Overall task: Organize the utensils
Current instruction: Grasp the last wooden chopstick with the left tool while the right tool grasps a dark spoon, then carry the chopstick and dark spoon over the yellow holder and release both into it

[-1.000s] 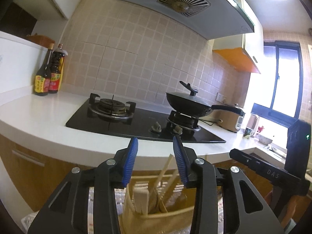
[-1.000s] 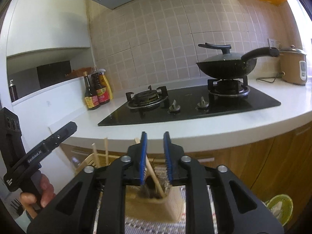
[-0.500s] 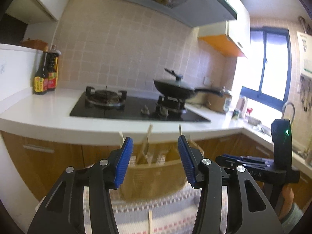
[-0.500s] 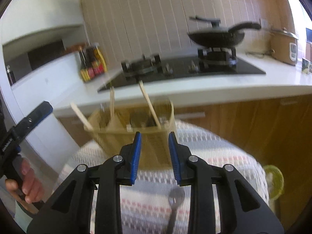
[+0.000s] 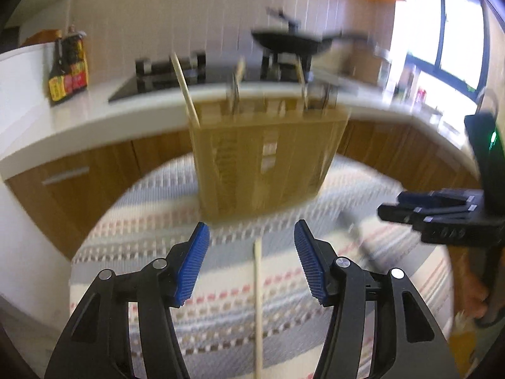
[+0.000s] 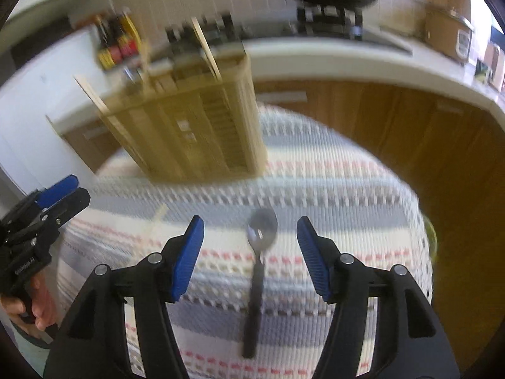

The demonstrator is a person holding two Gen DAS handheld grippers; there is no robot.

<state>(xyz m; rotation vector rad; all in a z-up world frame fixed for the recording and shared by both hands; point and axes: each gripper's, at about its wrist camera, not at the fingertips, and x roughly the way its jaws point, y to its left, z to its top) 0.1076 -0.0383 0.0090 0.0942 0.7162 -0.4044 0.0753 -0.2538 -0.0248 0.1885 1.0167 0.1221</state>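
A wooden utensil holder with several chopsticks standing in it sits at the far side of a striped cloth; it also shows in the right wrist view. My left gripper is open and empty, with a wooden chopstick lying on the cloth between its fingers. My right gripper is open and empty, above a spoon with a black handle lying on the cloth. The views are motion-blurred.
A white countertop with a black stove and a wok runs behind the table. Sauce bottles stand at the left. Wooden cabinets are below. The other gripper shows at each view's edge.
Both grippers have pulled back and tilted down from the holder to the cloth. Both jaws have opened wider. The chopstick and the spoon have come into view between the fingers.
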